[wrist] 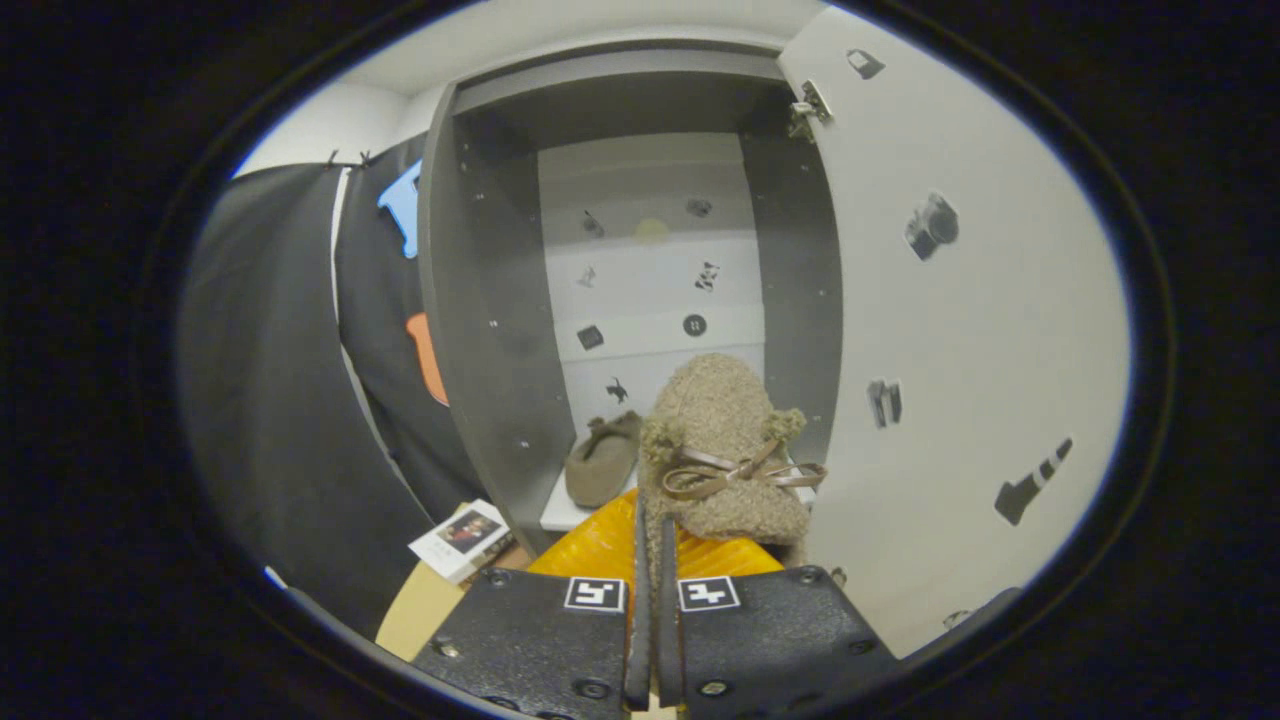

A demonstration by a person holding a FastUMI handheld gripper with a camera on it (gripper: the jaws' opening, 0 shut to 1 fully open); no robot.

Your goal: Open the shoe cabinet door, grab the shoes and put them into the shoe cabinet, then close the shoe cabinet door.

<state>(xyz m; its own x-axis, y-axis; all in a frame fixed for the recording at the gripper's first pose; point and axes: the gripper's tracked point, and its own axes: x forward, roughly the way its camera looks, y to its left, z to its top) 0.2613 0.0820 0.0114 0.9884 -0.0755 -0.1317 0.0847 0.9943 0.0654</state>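
My gripper (652,540) is shut on a fuzzy brown shoe (722,440) with a ribbon bow, pinching its heel edge between both fingers. The shoe hangs just ahead of the fingers, in front of the open shoe cabinet (480,330). A second matching brown shoe (603,458) lies on the cabinet's bottom shelf, toward its left side. The white cabinet door (950,330) stands swung open to the right of the held shoe.
Black cloth wall (280,400) hangs to the left of the cabinet. A small card or booklet (460,538) lies on a tan surface (425,605) below the cabinet's left wall. Something orange-yellow and ribbed (600,545) sits under the held shoe.
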